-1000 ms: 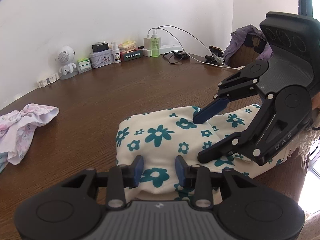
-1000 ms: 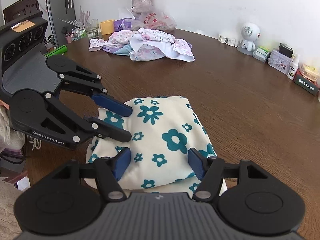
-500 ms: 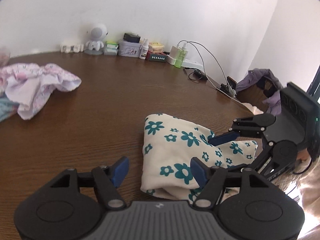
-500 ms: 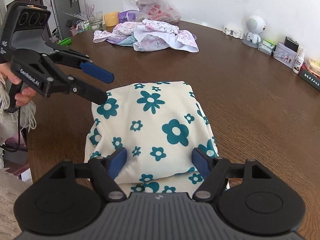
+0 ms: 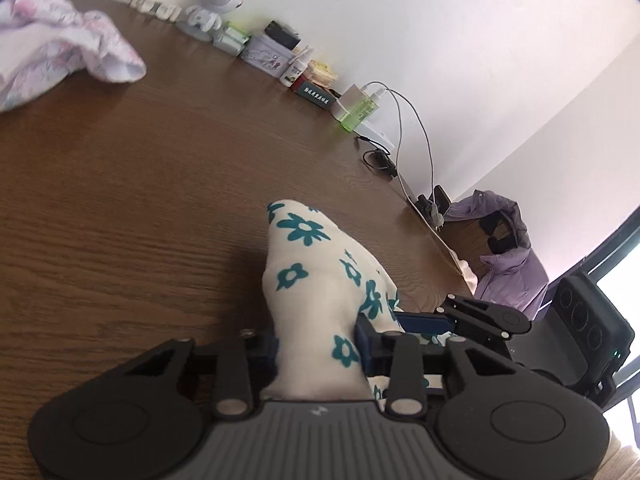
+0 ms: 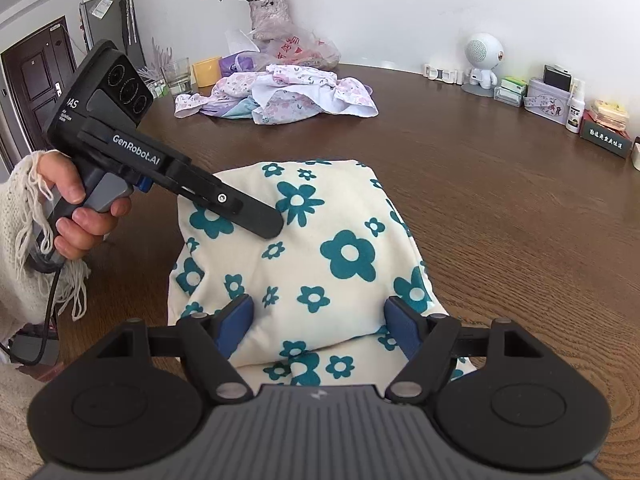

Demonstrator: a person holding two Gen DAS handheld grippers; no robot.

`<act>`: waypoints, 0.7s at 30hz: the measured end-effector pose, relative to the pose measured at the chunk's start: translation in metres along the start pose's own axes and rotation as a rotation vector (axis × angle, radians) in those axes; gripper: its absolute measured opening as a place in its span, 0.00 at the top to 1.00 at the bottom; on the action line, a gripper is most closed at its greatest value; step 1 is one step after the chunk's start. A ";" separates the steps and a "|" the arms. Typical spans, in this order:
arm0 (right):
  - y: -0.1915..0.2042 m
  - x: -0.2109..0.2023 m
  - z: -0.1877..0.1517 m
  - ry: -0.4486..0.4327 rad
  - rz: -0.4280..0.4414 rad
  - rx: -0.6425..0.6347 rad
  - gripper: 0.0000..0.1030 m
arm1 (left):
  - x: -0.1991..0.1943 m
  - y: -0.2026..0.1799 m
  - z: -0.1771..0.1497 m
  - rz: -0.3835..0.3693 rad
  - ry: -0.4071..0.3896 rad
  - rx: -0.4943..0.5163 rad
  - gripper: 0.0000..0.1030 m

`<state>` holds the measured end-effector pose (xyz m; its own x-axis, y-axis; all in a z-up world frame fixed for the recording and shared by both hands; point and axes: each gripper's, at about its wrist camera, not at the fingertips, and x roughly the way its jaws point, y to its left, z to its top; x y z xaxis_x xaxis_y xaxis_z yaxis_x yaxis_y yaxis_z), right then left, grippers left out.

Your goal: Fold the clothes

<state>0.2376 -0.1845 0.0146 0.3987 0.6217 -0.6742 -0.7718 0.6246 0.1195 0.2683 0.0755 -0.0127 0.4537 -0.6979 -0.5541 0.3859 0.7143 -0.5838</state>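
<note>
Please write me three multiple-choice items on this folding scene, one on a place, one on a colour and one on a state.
1. Where does the heap of unfolded pastel clothes lie?
A. On the far side of the table, before the vase
B. Under the right gripper
C. On the floor

2. What colour are the flowers on the cream garment?
A. Red
B. Teal
C. Yellow

3. How does the left gripper stand?
A. Wide open over bare table
B. Out of view
C. Closing, with a bunch of the cream garment between its fingers

Answers:
1 A: the right wrist view shows the heap beyond the garment, near the vase.
2 B: the print is teal on cream.
3 C: the left wrist view shows cloth bunched between both pads.
</note>
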 end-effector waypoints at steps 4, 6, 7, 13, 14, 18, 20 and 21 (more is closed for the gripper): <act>0.003 -0.012 0.007 -0.029 0.009 0.023 0.28 | -0.016 -0.031 0.003 0.120 -0.022 0.205 0.77; 0.006 -0.023 0.007 -0.045 -0.004 0.008 0.28 | -0.024 -0.045 0.005 0.189 -0.030 0.309 0.77; 0.006 -0.026 0.005 -0.042 -0.016 0.007 0.28 | -0.027 -0.050 0.006 0.224 -0.033 0.358 0.77; 0.004 -0.039 -0.012 -0.024 -0.052 0.024 0.32 | -0.031 -0.093 0.001 0.449 -0.035 0.700 0.77; 0.004 -0.037 -0.015 -0.024 -0.050 0.024 0.34 | -0.027 -0.103 -0.003 0.481 -0.034 0.767 0.76; 0.005 -0.025 -0.022 -0.022 -0.047 0.024 0.53 | -0.008 -0.141 -0.032 0.583 -0.042 1.035 0.76; 0.006 -0.019 -0.026 -0.017 -0.046 0.028 0.56 | 0.005 -0.161 -0.057 0.630 -0.054 1.199 0.76; 0.008 -0.019 -0.028 -0.020 -0.047 0.027 0.57 | 0.011 -0.170 -0.071 0.643 -0.059 1.276 0.75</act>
<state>0.2105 -0.2045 0.0076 0.4443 0.6009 -0.6645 -0.7386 0.6654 0.1079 0.1505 -0.0576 0.0382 0.8438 -0.2603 -0.4693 0.5350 0.4785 0.6963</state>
